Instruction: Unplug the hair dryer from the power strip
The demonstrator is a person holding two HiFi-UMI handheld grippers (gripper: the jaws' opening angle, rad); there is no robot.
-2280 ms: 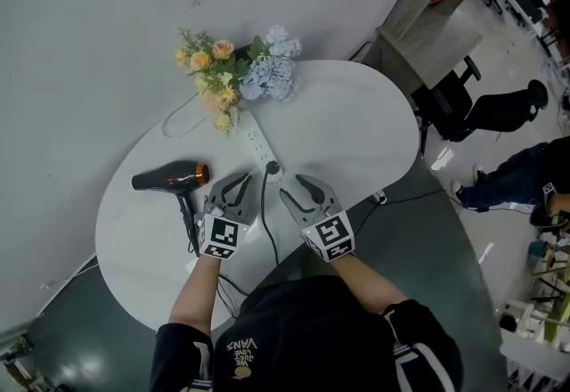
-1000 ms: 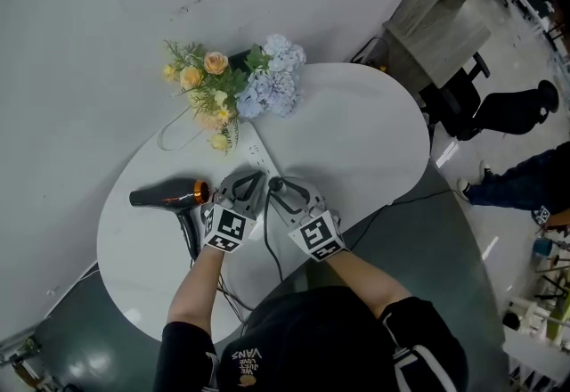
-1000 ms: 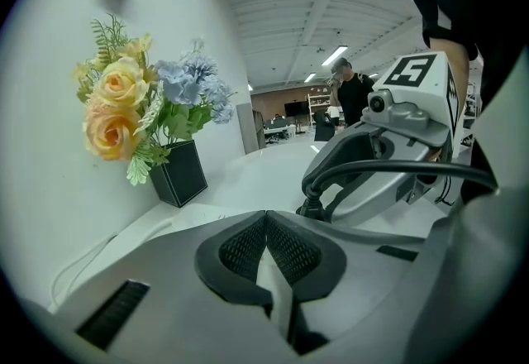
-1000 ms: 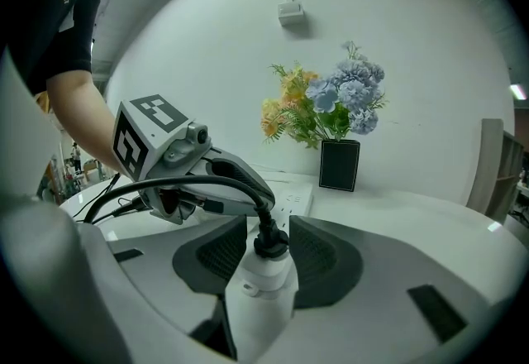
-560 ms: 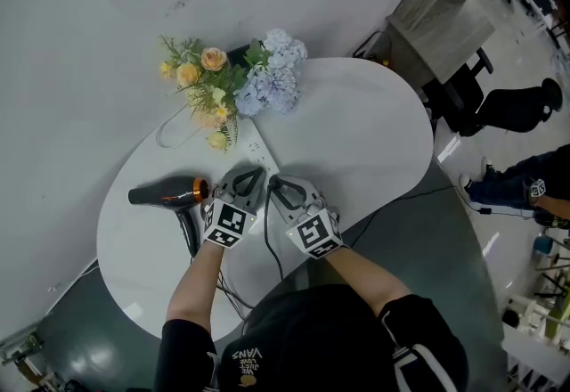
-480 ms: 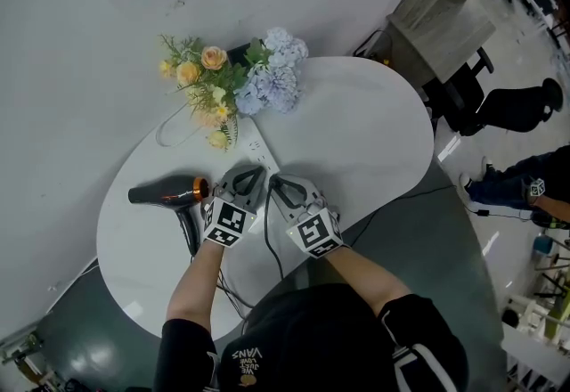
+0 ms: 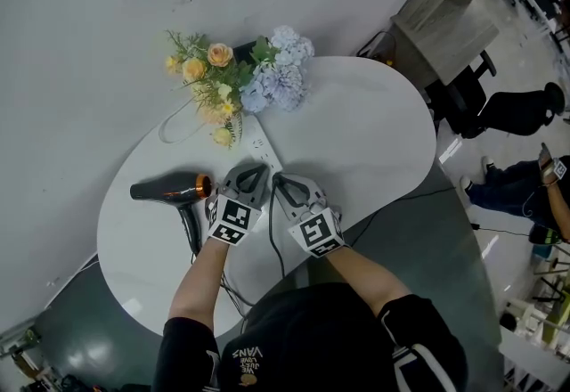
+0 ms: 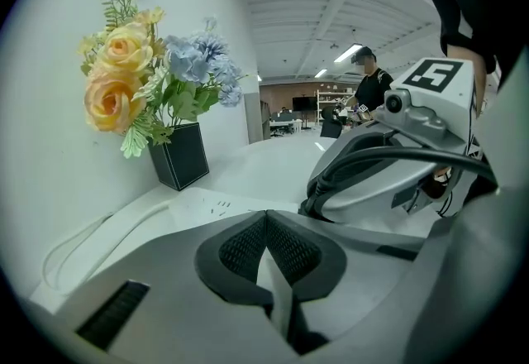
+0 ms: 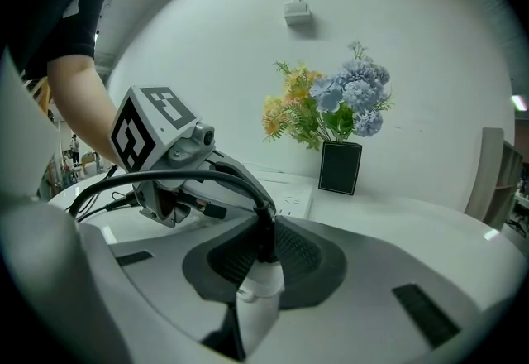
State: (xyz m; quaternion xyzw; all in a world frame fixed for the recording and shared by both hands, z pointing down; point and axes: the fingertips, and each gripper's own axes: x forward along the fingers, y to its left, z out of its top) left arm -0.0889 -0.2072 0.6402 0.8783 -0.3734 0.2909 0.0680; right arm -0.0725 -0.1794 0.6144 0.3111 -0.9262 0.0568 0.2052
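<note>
— While the right claw (image 7: 278, 182) sits at the near end of the power strip (image 7: 259, 148), what is between its jaws?
— The black plug (image 9: 263, 248). Those jaws have just been closing, and their ribbed pads now press on it from both sides. The plug stands upright on the strip, not yet pulled out as far as I can see, and its black cord (image 7: 270, 235) trails away from the strip toward the person.
— And the left claw (image 7: 252, 173)?
— Closed tight, pads together, with nothing between them. Its tips lie over the strip's near end, just left of the plug. Whether they press on the strip I cannot tell.
— How do the two claws sit to each other?
— Side by side, close together, both pointing along the strip toward its far end.
— Where is the hair dryer (image 7: 175, 191)?
— Lying on its side on the white table (image 7: 356, 127), left of the strip and apart from it. Its orange ring faces the strip, and its handle points toward the person.
— Anything at the strip's far end?
— A black vase (image 8: 181, 157) of yellow and blue flowers (image 7: 239, 78) stands just beyond it, by the wall.
</note>
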